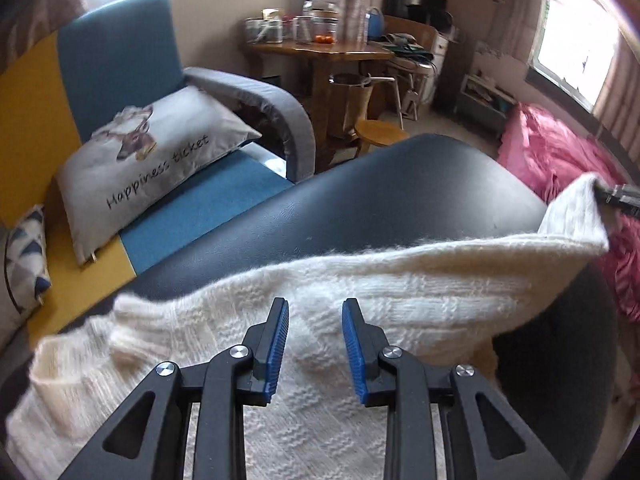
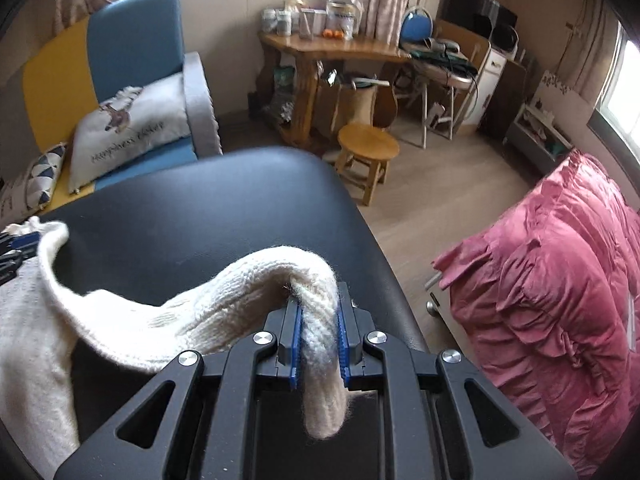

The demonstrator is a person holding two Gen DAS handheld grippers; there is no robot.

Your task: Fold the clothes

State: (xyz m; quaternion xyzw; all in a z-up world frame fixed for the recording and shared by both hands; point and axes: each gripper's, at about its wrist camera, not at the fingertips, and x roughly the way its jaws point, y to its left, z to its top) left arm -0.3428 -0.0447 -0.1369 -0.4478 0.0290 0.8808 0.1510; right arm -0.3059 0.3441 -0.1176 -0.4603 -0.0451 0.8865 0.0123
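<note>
The sweater (image 2: 248, 300) in my fingers (image 2: 347, 344) is cream wool, thickly knitted and fuzzy. Under it the table (image 1: 400, 200) is dark, smooth leather-like stuff with a dull sheen. My fingers are matt black plastic with ribbed blue pads and shiny metal pins.

"Happiness ticket" is printed in dark script on the grey cushion (image 1: 156, 160) lying on the blue and yellow sofa (image 1: 120, 60). The same wording is seen blurred on it in the right wrist view. No other text can be read.

Black fingers (image 1: 268, 344), blue ribbed pads (image 1: 354, 352)
</note>
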